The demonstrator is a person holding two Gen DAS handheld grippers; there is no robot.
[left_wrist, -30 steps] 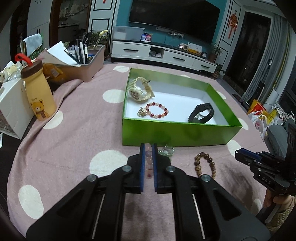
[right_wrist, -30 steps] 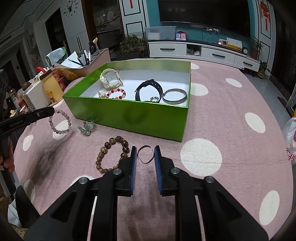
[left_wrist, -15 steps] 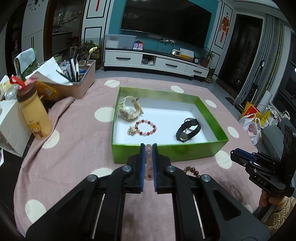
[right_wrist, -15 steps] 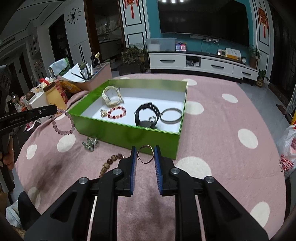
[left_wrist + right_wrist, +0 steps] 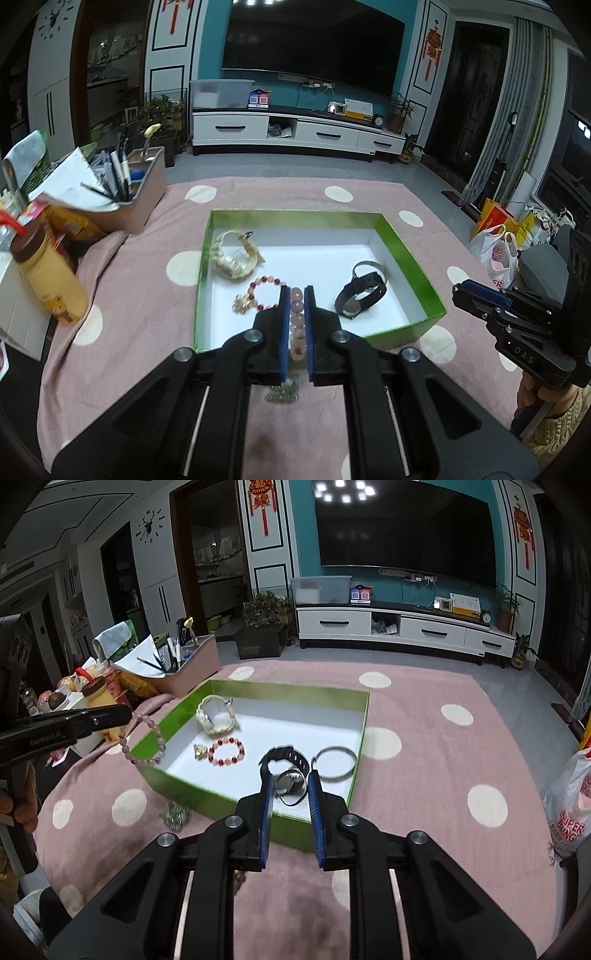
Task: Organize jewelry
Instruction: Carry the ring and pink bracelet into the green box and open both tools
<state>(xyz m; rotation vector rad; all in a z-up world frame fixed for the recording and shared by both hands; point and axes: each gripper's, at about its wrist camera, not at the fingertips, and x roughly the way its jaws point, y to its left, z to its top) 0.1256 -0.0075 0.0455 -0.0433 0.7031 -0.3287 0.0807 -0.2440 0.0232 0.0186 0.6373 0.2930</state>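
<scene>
1. Between the left tongs [image 5: 296, 317], a pale pink bead bracelet [image 5: 142, 740] is hanging, pinched tight, over the near wall of the green cardboard box [image 5: 410, 251].
2. Ahead of the right tongs [image 5: 290, 805], which are gripping a thin dark wire bangle [image 5: 291, 799], a silver bangle [image 5: 335, 762] and black watch [image 5: 284, 758] are lying.
3. Both loads are best released low over bare white floor, clear of the red bead bracelet [image 5: 266, 291].

Right claw [image 5: 291, 775] pinching thin ring [image 5: 291, 802] above green box [image 5: 207, 797].
</scene>
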